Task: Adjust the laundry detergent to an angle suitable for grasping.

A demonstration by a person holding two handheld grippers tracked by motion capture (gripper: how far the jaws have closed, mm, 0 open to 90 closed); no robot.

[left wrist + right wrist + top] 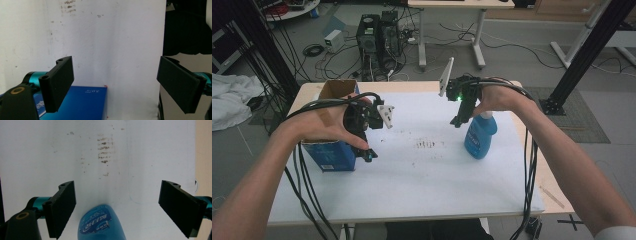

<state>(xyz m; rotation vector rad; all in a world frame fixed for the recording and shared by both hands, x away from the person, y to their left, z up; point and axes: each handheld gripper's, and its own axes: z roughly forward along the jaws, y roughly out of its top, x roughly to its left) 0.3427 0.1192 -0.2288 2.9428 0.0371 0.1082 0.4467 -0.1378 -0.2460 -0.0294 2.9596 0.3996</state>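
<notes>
We hold our left claw jaws apart over the open blue cardboard box, left of the brown smudges on the white-papered worktop, right claw jaws apart above the blue plastic spray bottle, right of the smudges.

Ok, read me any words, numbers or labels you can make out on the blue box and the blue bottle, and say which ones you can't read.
Blue box: small white print near its top edge, possibly "5.0" seen turned, too blurred to be sure.
Blue box in the high view: a pale label on its front, too small to read.
Blue bottle: white characters on its label, blurred and turned, not readable.
White sheet: dark smudges, no text.
</notes>
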